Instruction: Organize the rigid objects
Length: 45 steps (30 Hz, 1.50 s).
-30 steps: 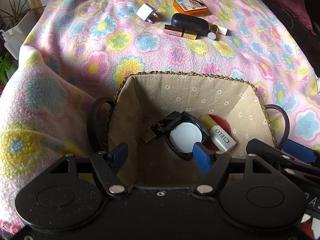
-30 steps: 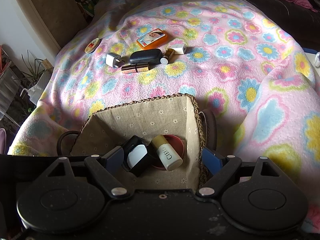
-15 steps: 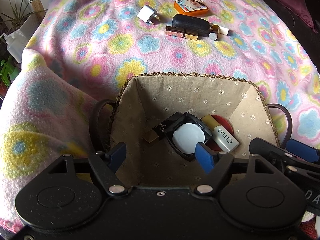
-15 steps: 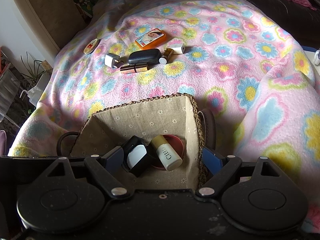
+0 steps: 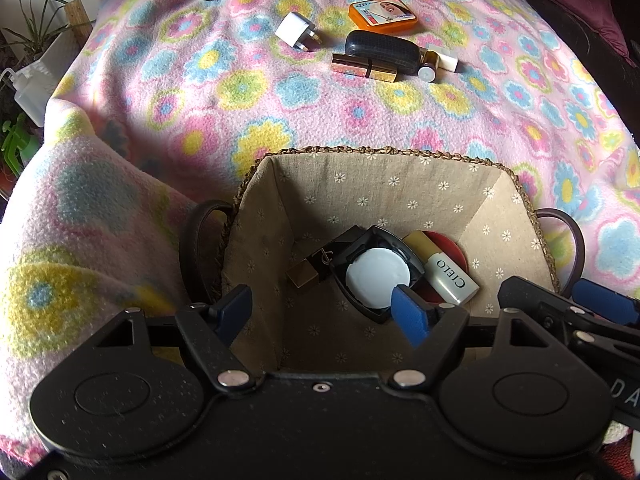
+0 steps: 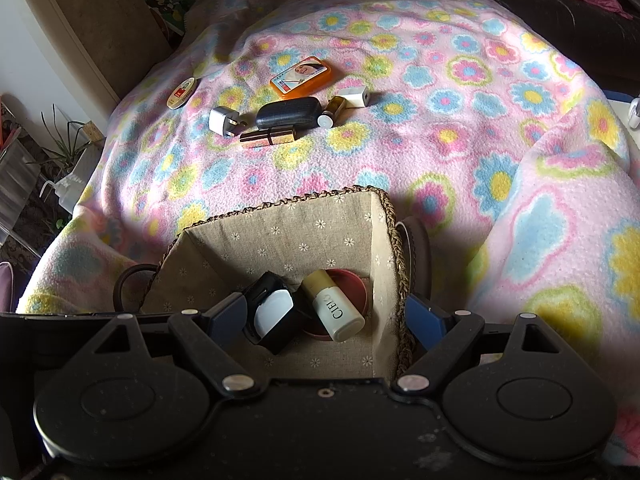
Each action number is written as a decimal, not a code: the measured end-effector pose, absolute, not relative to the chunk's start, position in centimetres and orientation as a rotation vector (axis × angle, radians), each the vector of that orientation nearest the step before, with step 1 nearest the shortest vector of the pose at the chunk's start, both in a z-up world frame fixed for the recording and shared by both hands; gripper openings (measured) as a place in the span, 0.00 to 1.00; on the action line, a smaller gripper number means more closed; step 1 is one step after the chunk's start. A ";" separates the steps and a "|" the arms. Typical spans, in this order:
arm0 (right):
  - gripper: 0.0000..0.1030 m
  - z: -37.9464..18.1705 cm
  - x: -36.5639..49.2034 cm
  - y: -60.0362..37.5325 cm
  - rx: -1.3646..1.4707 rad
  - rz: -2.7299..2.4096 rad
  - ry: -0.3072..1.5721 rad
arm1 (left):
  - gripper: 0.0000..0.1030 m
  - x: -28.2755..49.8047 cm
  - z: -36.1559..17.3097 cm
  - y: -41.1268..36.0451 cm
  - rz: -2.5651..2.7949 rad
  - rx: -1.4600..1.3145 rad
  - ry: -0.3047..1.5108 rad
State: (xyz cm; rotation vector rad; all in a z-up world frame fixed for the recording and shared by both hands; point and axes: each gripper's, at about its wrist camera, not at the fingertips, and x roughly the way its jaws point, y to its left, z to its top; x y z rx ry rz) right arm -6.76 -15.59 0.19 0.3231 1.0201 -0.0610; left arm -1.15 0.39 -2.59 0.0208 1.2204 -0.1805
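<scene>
Compact (image 5: 378,274) below left gripper (image 5: 324,312)

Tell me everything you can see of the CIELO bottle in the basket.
The CIELO bottle is a small cream cylinder with a dull gold cap and black lettering, seemingly plastic. It lies on its side on the floor of the basket, resting across a red round lid, beside the open black compact. Neither tool touches it.

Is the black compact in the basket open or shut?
Open: the black compact lies in the basket with its lid swung back and the white round inside showing.
</scene>
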 end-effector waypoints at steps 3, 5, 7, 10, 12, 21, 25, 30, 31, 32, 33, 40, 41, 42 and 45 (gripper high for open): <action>0.84 0.2 -6.8 -15.6 0.324 -0.061 1.020 | 0.71 -1.2 -2.6 0.4 -0.180 0.021 1.221; 0.84 0.2 -6.8 -15.6 0.323 -0.061 1.020 | 0.71 -1.2 -2.6 0.4 -0.180 0.021 1.220; 0.84 0.2 -6.8 -15.6 0.324 -0.061 1.020 | 0.71 -1.2 -2.6 0.4 -0.180 0.021 1.220; 0.84 0.2 -6.8 -15.6 0.323 -0.061 1.020 | 0.71 -1.2 -2.6 0.4 -0.180 0.020 1.220; 0.84 0.2 -6.8 -15.6 0.324 -0.061 1.020 | 0.71 -1.2 -2.6 0.4 -0.180 0.020 1.220; 0.84 0.1 -6.8 -15.6 0.325 -0.063 1.018 | 0.72 -1.2 -2.6 0.2 -0.181 0.026 1.215; 0.86 0.1 -6.8 -15.7 0.329 -0.072 1.015 | 0.77 -1.3 -2.4 0.1 -0.179 0.037 1.199; 0.86 0.6 -6.8 -15.7 0.317 -0.088 1.002 | 0.78 -1.3 -1.6 -0.2 -0.178 0.076 1.173; 0.86 0.9 -6.8 -15.7 0.316 -0.092 0.993 | 0.78 -1.2 -1.4 -0.3 -0.183 0.084 1.167; 0.86 1.1 -6.7 -15.8 0.319 -0.097 0.985 | 0.78 -1.1 -1.1 -0.4 -0.188 0.086 1.161; 0.86 1.2 -6.6 -16.0 0.325 -0.100 0.979 | 0.78 -1.0 -0.9 -0.4 -0.192 0.087 1.158; 0.86 1.6 -4.0 -17.1 0.317 -0.137 0.956 | 0.84 2.1 0.6 0.0 -0.178 0.148 1.079; 0.86 1.6 -3.4 -17.3 0.315 -0.141 0.953 | 0.84 2.7 0.7 0.3 -0.172 0.146 1.074; 0.86 1.6 -3.0 -17.5 0.313 -0.144 0.952 | 0.84 3.4 0.8 0.5 -0.166 0.144 1.068; 0.86 1.6 -1.2 -17.9 0.312 -0.151 0.949 | 0.84 5.5 0.9 1.2 -0.145 0.139 1.054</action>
